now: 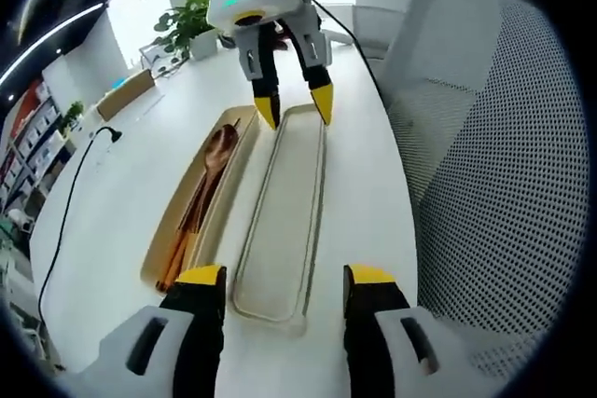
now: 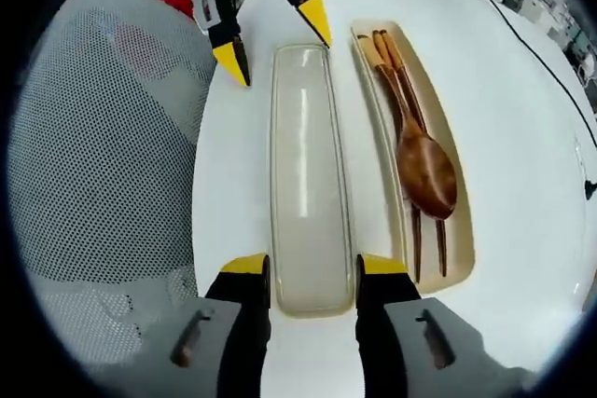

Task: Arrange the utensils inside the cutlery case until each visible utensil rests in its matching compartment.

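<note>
On the white desk (image 1: 112, 202) the beige cutlery case (image 2: 459, 230) lies open, with the wooden spoon (image 2: 426, 170) and chopsticks (image 2: 392, 58) resting inside it. Just beside it lies the translucent lid (image 2: 308, 184). The left hand-held gripper (image 1: 284, 277) and the right hand-held gripper (image 2: 312, 266) each stand with jaws wide at opposite ends of the lid, holding nothing. A mesh chair (image 1: 504, 165) stands near the desk.

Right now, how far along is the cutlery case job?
Done: the wooden spoon and chopsticks already lie in the tan case tray. In hand: both tongs, left and right, stand open at opposite ends of the clear lid, which lies on the white table beside the tray, not gripped yet. Left: probably lifting the lid onto the tray.
</note>
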`<action>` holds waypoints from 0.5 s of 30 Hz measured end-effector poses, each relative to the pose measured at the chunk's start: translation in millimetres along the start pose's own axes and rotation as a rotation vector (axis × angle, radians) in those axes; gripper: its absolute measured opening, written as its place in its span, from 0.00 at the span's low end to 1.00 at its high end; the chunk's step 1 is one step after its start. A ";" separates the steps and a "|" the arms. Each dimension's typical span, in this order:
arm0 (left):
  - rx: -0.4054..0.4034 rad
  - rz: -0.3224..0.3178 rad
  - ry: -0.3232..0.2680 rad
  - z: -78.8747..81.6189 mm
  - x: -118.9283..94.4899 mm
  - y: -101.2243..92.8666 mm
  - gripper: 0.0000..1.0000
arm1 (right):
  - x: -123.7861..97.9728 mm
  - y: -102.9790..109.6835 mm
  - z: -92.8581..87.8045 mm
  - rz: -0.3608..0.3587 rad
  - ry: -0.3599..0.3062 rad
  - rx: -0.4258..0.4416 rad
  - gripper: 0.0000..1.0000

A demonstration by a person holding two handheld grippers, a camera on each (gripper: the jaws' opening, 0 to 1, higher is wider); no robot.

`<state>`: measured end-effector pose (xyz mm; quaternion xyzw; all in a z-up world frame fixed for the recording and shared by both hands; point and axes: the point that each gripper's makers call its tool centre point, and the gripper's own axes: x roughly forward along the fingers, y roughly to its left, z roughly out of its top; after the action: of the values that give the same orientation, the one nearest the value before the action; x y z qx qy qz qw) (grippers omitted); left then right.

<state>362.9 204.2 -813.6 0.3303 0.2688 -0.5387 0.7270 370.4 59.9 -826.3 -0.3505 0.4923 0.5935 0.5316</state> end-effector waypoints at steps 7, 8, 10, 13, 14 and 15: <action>0.068 -0.030 0.028 -3.8 -1.1 -3.9 0.34 | -2.8 9.6 -2.3 0.119 -0.008 0.104 0.33; 0.071 -0.033 0.033 -4.7 -0.5 -4.3 0.34 | -2.9 11.4 -2.7 0.133 -0.004 0.119 0.33; 0.087 -0.033 0.040 -6.2 1.1 -4.3 0.33 | -3.5 16.0 -3.4 0.168 -0.003 0.147 0.33; 0.116 -0.033 0.052 -7.2 2.6 -2.8 0.28 | -4.1 17.1 -3.7 0.182 -0.006 0.154 0.33; 0.130 -0.031 0.053 -6.5 2.3 -1.9 0.27 | -4.3 18.1 -4.2 0.192 -0.006 0.160 0.33; 0.147 -0.031 0.053 -5.3 2.6 -1.6 0.25 | -4.4 17.4 -4.4 0.195 -0.009 0.161 0.33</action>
<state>361.9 206.3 -819.2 0.3929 0.2527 -0.5592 0.6848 353.8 55.4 -819.7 -0.2546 0.5674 0.6025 0.5002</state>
